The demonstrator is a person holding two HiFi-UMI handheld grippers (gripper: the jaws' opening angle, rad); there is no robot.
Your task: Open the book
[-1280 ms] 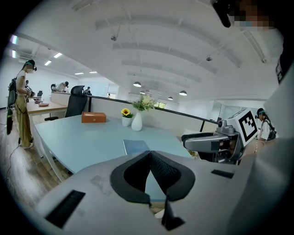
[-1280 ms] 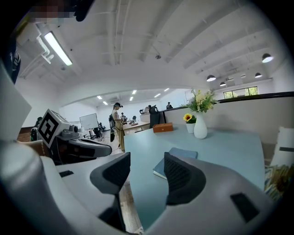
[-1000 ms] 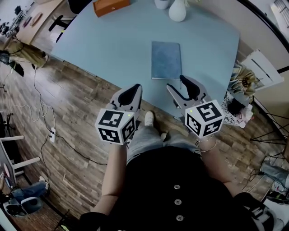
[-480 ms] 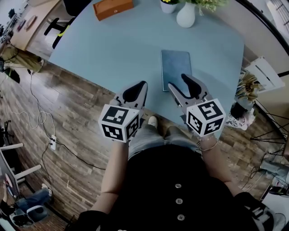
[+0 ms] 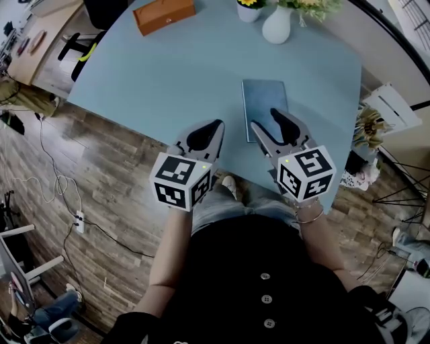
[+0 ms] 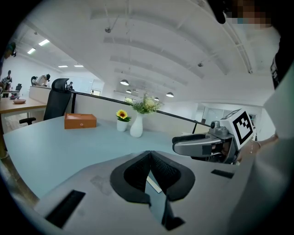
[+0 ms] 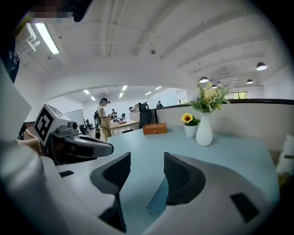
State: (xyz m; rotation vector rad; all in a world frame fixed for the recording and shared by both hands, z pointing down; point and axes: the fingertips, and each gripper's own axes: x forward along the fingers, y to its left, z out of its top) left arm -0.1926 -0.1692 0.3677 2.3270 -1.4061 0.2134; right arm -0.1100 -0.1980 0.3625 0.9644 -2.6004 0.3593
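Book (image 5: 264,97): closed, grey-blue cover up, lying flat on the right part of the table (image 5: 181,74), its short end close to the table's near edge.
Left gripper (image 5: 216,126): held over the table's near edge; the left gripper view shows its two dark pads pressed together at the tips with nothing between them.
Right gripper (image 5: 264,119): also over the table's near edge, jaws apart by a moderate gap; the right gripper view shows bare table top in that gap and the book's near corner under the right-hand jaw. Nothing is gripped; contact with the cover cannot be made out.
White vase (image 5: 276,27): upright at the table's far edge, holding pale flowers.
Small white pot (image 5: 248,10): at the table's far edge too, with a yellow flower.
Orange-brown box (image 5: 164,13): on the table's far left part.
Person: standing at the table's near edge in a black buttoned top (image 5: 265,282).
Wooden floor (image 5: 101,188): showing beyond the table's left edge, with cables lying on it.
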